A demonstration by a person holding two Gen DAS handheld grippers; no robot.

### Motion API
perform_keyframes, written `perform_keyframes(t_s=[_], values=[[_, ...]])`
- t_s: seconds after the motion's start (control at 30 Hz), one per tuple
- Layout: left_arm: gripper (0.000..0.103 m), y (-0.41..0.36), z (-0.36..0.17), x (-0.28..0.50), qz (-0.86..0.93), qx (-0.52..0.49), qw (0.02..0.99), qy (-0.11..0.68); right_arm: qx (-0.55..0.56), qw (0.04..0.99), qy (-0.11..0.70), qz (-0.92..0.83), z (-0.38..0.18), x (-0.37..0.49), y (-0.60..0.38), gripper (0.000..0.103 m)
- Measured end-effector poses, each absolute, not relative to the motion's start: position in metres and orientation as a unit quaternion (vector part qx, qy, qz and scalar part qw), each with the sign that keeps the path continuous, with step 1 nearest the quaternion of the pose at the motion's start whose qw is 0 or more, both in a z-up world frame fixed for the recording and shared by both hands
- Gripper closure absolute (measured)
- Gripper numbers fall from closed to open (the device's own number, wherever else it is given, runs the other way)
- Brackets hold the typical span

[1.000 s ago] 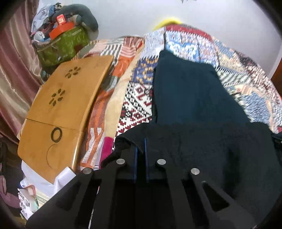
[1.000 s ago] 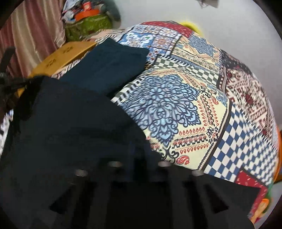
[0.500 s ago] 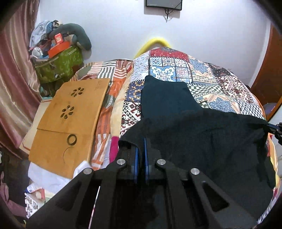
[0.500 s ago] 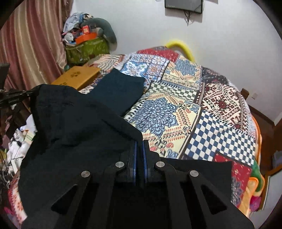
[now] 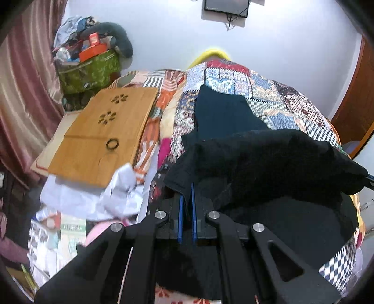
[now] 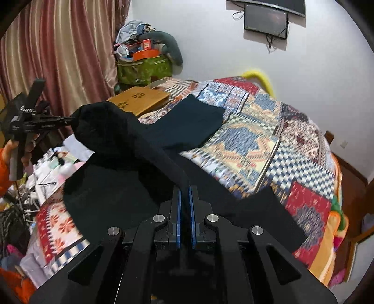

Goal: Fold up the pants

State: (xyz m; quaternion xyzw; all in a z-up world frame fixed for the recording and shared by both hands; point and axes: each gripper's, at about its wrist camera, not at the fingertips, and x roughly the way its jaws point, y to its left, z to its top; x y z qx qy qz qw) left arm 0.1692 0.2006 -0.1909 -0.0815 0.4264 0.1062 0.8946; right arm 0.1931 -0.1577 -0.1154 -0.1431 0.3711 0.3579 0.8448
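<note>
Pants of black cloth hang lifted above the near edge of the bed, stretched between the two tools. The left gripper has its blue-lined jaws drawn nearly together, with only a thin fold of the black cloth pinched between them. The right gripper stands the same way, jaws close to shut on another edge of the same garment. In the right wrist view the left gripper shows at the left, its tip buried in a bunched corner of the pants, a hand wrapped around its handle. From that corner the cloth runs as a raised ridge toward the right gripper, and the lower part sags down onto the patchwork bedspread by the near edge.

Farther along the bed, toward the wall, a dark teal garment lies flat on the bedspread, its near end hidden behind the lifted pants. A wooden lap desk rests along the bed's left edge, with white crumpled cloth just beside its near corner. Beyond the desk, in the far left corner by the curtain, a green bag stands heaped with clutter. A dark screen hangs on the wall above the bed's far end.
</note>
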Motion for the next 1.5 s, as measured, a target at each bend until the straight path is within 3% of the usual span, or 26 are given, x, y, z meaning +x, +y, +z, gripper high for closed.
perform_keyframes(t_s=[0.4, 0.63, 0.73, 0.8, 0.93, 1.03, 1.5], values=[[0.097, 0.204, -0.251, 0.114, 0.111, -0.104, 0.851, 0.502, -0.113, 0.836, 0.409, 0.349, -0.153, 0.147, -0.166, 0.094], [0.095, 0.203, -0.226, 0.1, 0.122, -0.067, 0.859, 0.492, -0.111, 0.851, 0.385, 0.339, -0.131, 0.141, -0.182, 0.091], [0.086, 0.198, -0.211, 0.106, 0.121, -0.054, 0.868, 0.478, -0.099, 0.864, 0.375, 0.322, -0.122, 0.149, -0.194, 0.084], [0.075, 0.192, -0.205, 0.116, 0.114, -0.056, 0.873, 0.471, -0.092, 0.872, 0.37, 0.306, -0.118, 0.158, -0.202, 0.069], [0.035, 0.175, -0.203, 0.148, 0.107, -0.054, 0.876, 0.468, -0.077, 0.882, 0.379, 0.271, -0.118, 0.185, -0.214, 0.059], [0.023, 0.16, -0.208, 0.181, 0.105, -0.049, 0.872, 0.475, -0.085, 0.886, 0.386, 0.241, -0.125, 0.209, -0.22, 0.048], [0.015, 0.136, -0.257, 0.278, 0.076, -0.071, 0.854, 0.511, -0.058, 0.852, 0.477, 0.206, -0.194, 0.331, -0.228, 0.048]])
